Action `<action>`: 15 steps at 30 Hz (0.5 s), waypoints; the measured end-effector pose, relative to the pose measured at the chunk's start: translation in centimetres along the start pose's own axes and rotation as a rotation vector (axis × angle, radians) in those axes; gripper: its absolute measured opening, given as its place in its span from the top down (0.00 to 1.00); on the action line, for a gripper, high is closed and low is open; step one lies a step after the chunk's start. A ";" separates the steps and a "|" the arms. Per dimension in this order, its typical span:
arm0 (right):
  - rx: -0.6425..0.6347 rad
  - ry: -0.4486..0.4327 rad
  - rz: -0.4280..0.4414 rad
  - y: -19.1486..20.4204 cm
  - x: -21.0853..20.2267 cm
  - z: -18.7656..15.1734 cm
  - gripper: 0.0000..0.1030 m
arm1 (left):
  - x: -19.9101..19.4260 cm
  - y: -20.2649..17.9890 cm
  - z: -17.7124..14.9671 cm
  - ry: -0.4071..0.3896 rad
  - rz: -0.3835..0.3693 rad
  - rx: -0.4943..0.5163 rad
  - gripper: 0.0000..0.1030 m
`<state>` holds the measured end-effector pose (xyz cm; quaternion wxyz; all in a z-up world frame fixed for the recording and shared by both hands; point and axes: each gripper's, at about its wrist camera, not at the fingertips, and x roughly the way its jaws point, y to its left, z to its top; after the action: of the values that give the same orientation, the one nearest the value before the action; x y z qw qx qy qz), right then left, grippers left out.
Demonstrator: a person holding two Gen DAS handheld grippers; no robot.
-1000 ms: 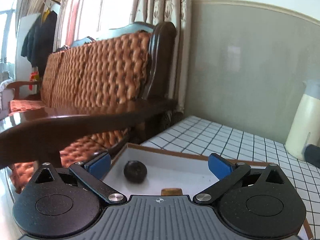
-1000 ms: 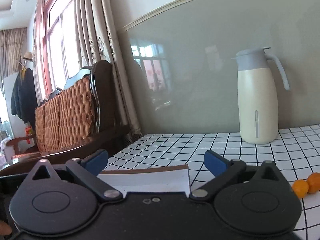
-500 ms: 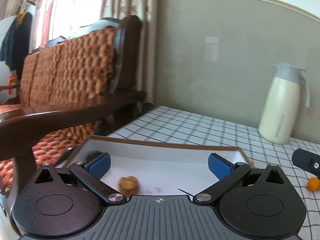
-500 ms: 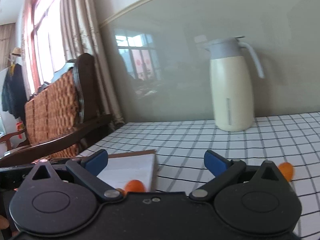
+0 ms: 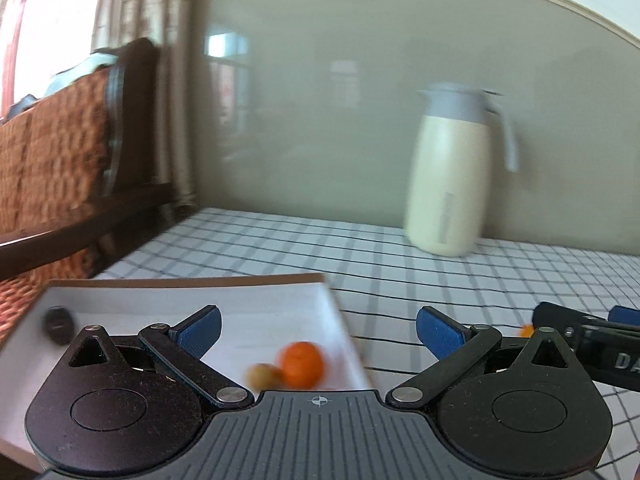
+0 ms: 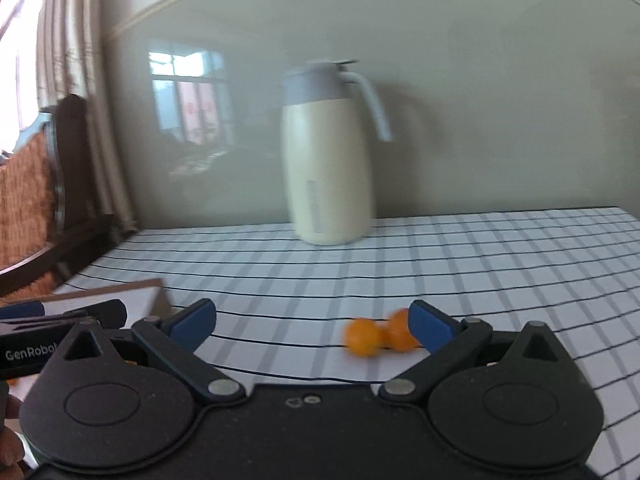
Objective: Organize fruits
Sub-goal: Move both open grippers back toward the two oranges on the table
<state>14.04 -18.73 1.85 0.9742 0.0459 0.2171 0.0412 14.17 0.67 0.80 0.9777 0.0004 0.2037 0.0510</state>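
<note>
Risk of nudging the round oranges (image 6: 378, 338) along the checked counter (image 6: 480, 272) and sending them rolling: right gripper (image 6: 312, 322) low, level, jaws released and empty, the pair at 2 o'clock, one touching the right pad. Left gripper (image 5: 318, 330) equally released, empty, level over the tray (image 5: 332, 308) corner; orange fruit (image 5: 301, 364) and a smaller yellowish one already inside. Kettle (image 6: 326, 160) at 12 o'clock, well apart.
</note>
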 end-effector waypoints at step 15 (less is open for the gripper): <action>0.086 0.117 -0.095 -6.5 2.7 -0.7 0.53 | 3.9 -9.7 -1.4 0.079 -0.152 0.121 0.16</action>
<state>16.59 -24.86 -0.58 0.9579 0.0747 0.2771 -0.0119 18.15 -8.59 -2.23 0.9682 0.0418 0.2443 -0.0355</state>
